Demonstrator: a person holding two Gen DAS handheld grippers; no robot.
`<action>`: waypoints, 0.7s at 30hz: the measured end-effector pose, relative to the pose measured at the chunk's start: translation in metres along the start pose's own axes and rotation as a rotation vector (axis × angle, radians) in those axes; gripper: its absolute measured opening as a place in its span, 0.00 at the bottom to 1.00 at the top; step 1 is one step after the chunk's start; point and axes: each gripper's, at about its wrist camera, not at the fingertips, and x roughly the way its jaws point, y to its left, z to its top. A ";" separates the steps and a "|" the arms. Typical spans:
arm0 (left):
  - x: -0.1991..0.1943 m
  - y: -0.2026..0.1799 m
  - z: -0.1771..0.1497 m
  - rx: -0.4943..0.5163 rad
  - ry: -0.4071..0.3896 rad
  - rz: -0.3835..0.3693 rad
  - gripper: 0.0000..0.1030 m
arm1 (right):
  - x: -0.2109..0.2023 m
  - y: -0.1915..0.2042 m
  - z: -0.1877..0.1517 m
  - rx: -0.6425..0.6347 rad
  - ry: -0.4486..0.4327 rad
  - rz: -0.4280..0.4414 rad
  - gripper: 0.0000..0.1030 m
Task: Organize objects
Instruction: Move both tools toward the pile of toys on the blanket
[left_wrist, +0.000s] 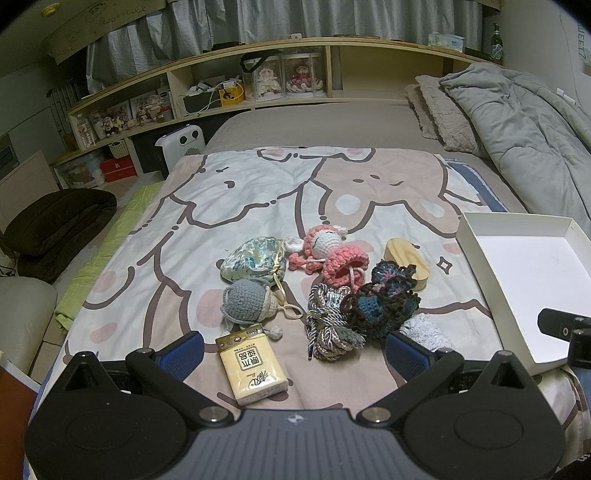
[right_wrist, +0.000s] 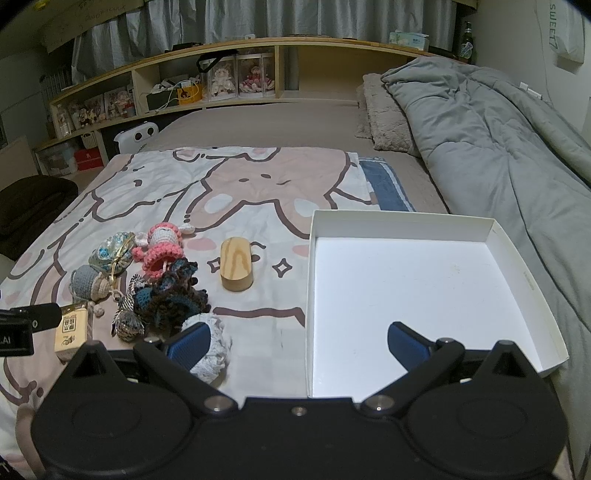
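Small items lie in a cluster on the cartoon bedspread (left_wrist: 258, 192): a tissue pack (left_wrist: 251, 363), a grey crochet ball (left_wrist: 246, 300), a floral pouch (left_wrist: 255, 260), a pink crochet doll (left_wrist: 332, 254), a braided cord bundle (left_wrist: 328, 328), a dark crochet piece (left_wrist: 380, 302) and a wooden oval box (left_wrist: 406, 262). My left gripper (left_wrist: 295, 352) hovers open over the near end of the cluster, with the tissue pack between its fingers untouched. My right gripper (right_wrist: 297, 347) stands open over the left edge of the white tray (right_wrist: 524, 280). A pale lace scrunchie (right_wrist: 216, 350) lies by its left finger.
A rumpled grey duvet (right_wrist: 498, 147) and pillows (right_wrist: 384, 114) fill the bed's right side. Wooden shelving (left_wrist: 207, 74) with dolls and boxes runs behind the bed. A white heater (left_wrist: 181, 146), a dark cushion (left_wrist: 55, 225) and a green mat (left_wrist: 107, 251) sit on the floor at left.
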 end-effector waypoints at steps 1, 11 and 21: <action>0.000 0.000 0.000 0.001 0.000 0.000 1.00 | 0.000 0.001 0.000 -0.001 0.000 -0.001 1.00; 0.000 0.000 0.000 0.000 0.001 0.000 1.00 | 0.000 0.001 -0.001 -0.002 0.001 -0.002 1.00; 0.000 0.000 0.000 0.001 0.001 0.000 1.00 | 0.002 0.001 -0.001 -0.006 0.004 -0.002 1.00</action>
